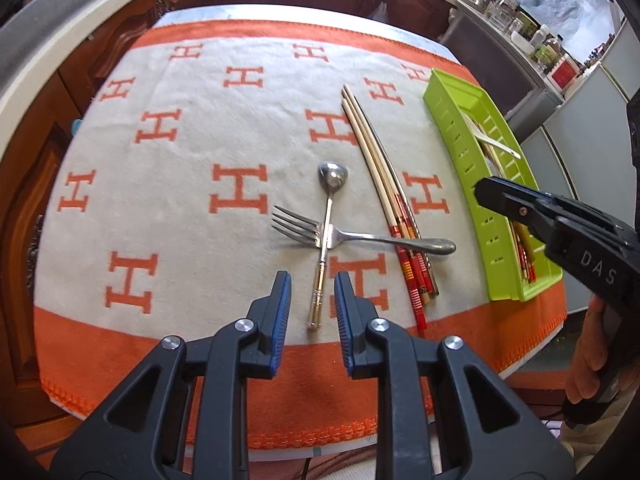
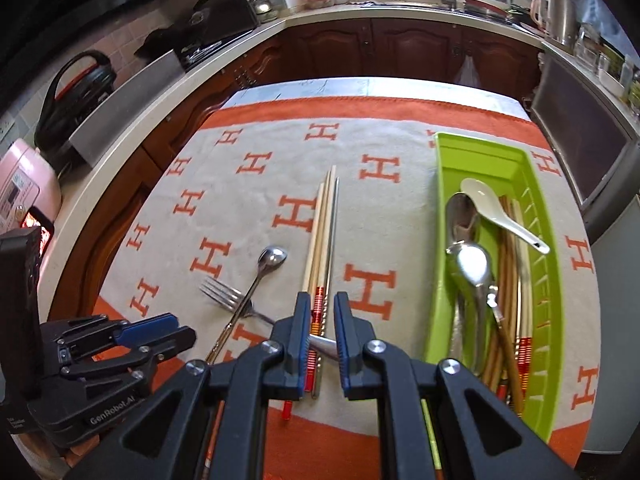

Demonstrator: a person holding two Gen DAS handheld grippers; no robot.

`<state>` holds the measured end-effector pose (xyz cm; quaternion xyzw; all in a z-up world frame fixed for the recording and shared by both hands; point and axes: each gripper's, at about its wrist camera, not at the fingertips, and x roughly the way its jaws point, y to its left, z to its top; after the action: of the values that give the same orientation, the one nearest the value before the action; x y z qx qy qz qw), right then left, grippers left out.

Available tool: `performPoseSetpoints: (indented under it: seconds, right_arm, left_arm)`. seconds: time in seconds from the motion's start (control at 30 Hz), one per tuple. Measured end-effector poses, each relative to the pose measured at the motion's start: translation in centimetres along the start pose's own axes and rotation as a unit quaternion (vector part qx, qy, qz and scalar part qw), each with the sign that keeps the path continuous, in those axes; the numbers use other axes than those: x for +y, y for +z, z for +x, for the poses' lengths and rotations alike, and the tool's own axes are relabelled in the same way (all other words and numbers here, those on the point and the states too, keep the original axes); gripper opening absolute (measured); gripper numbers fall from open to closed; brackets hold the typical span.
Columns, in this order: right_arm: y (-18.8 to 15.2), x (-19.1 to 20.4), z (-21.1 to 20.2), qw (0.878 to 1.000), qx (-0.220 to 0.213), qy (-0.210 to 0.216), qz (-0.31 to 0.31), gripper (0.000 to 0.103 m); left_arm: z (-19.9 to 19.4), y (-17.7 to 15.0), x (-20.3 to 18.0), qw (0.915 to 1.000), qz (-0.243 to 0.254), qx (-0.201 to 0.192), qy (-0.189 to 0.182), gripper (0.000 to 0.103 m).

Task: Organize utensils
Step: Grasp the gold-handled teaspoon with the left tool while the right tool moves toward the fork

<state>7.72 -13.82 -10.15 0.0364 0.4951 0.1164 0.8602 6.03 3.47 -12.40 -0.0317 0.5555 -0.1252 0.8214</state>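
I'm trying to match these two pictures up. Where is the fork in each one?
Left wrist view: the fork lies just below the middle, tines pointing left, under the spoon.
Right wrist view: the fork is lower left, partly hidden by the tool.
Shared landmark: the green tray, to the right in both.

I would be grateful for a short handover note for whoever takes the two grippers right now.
Left gripper: jaws slightly apart, holding nothing, hovering above the spoon handle.
Right gripper: jaws slightly apart, empty, above the chopsticks near their red ends.
Done: green tray already holds metal spoons, a white ceramic spoon and several chopsticks.
Left on the cloth: the spoon, the fork lying across it with its handle over the chopsticks, and that chopstick bundle.
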Motion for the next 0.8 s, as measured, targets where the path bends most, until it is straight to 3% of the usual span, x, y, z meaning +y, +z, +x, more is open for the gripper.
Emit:
performPoseSetpoints:
  seconds: [0.17,0.4,0.8]
  right_arm:
    - [-0.5,0.6,0.9,1.000,0.011,-0.002,-0.012,0.012]
    - [-0.8,0.4,1.8,1.000,0.018,0.002,-0.012,0.012]
    - [-0.8,-0.9,2.4,1.000,0.020,0.013,-0.004,0.012]
  left_arm:
    - [2.0,0.1,-0.1,0.9997,-0.004,0.016,-0.021,0.019]
    - [3.7,1.0,-0.8,0.9995,0.000,0.027,-0.014,0.019]
    - [5.7,2.0,-3.3,0.9956,0.066,0.028,0.060,0.019]
